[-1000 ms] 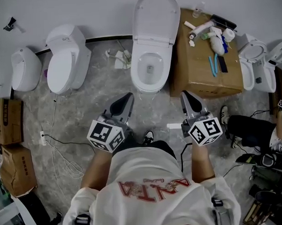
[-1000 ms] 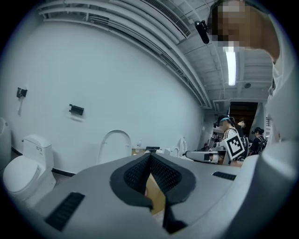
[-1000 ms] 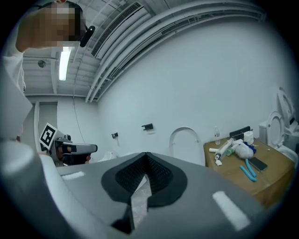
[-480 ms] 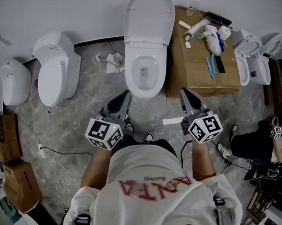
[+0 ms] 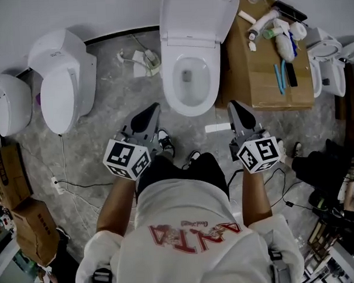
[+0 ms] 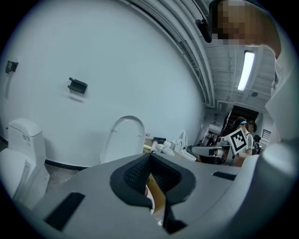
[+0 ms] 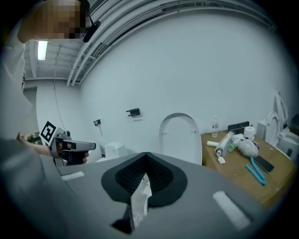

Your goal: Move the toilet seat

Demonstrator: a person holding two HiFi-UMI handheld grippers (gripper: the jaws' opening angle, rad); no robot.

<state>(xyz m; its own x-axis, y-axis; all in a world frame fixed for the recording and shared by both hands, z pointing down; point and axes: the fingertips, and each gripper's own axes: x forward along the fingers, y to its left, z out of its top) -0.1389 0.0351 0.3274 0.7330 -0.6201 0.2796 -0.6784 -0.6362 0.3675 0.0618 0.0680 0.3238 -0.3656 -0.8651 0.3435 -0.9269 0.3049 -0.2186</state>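
Observation:
A white toilet (image 5: 189, 79) stands against the wall with its seat and lid (image 5: 198, 17) raised upright. Both grippers hover over the floor just short of the bowl's front rim. My left gripper (image 5: 148, 117) is at the bowl's left front and is shut with nothing held. My right gripper (image 5: 237, 113) is at its right front, also shut and empty. In the left gripper view the raised lid (image 6: 124, 140) rises beyond the closed left gripper (image 6: 149, 156). In the right gripper view the lid (image 7: 180, 135) stands ahead of the closed right gripper (image 7: 146, 156).
A cardboard box (image 5: 262, 75) with bottles, tubes and blue tools stands right of the toilet. Two other white toilets (image 5: 60, 78) stand at the left and one (image 5: 326, 67) at the far right. A cable (image 5: 67, 184) and a white strip (image 5: 217, 128) lie on the floor.
The view has moved forward, so the toilet and box now sit closer below me. Both grippers stay shut and level in front of the bowl.

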